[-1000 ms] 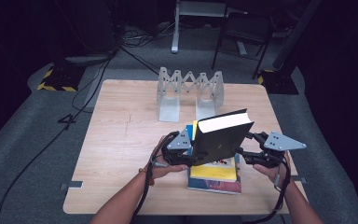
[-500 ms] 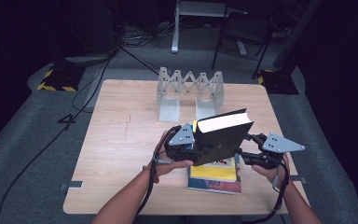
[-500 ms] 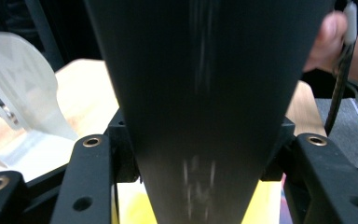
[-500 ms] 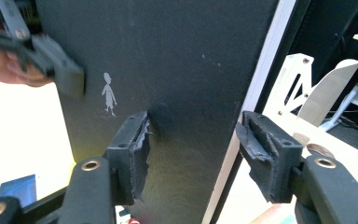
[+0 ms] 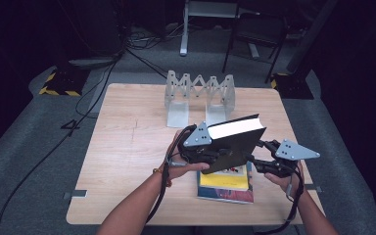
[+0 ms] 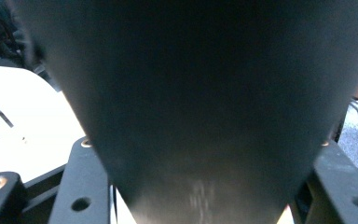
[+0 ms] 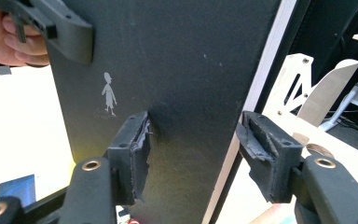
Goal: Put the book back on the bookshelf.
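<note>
The black book (image 5: 235,142) sits just right of centre in the high view, lifted off the table (image 5: 127,147) and tilted, its white page edge turned up toward the top of the frame. The left gripper (image 5: 203,154) clamps the book's left end and the right gripper (image 5: 259,156) its right end, so the book hangs between the two hands.

In the left gripper view the dark cover (image 6: 205,93) runs from the top of the frame down between the two black jaws at the lower corners. Those jaws have just been opening a little, with the book between them. The cover hides the pads, so a firm press cannot be confirmed there, though in the high view this gripper bears the book's left end.

In the right gripper view the jaws straddle the book's thickness: the left pad lies against the black cover beside a small pale figure printed on it (image 7: 108,95), and the right pad (image 7: 265,144) sits at the white page edge. The other gripper grips the cover in the upper left of that frame.

Below the lifted book, low and right of centre in the high view, a yellow book (image 5: 225,180) lies flat on the table.

The one holder on the table, a grey accordion book rack (image 5: 199,93), stands in the upper middle of the high view, well apart from the books, with nothing in its slots.
</note>
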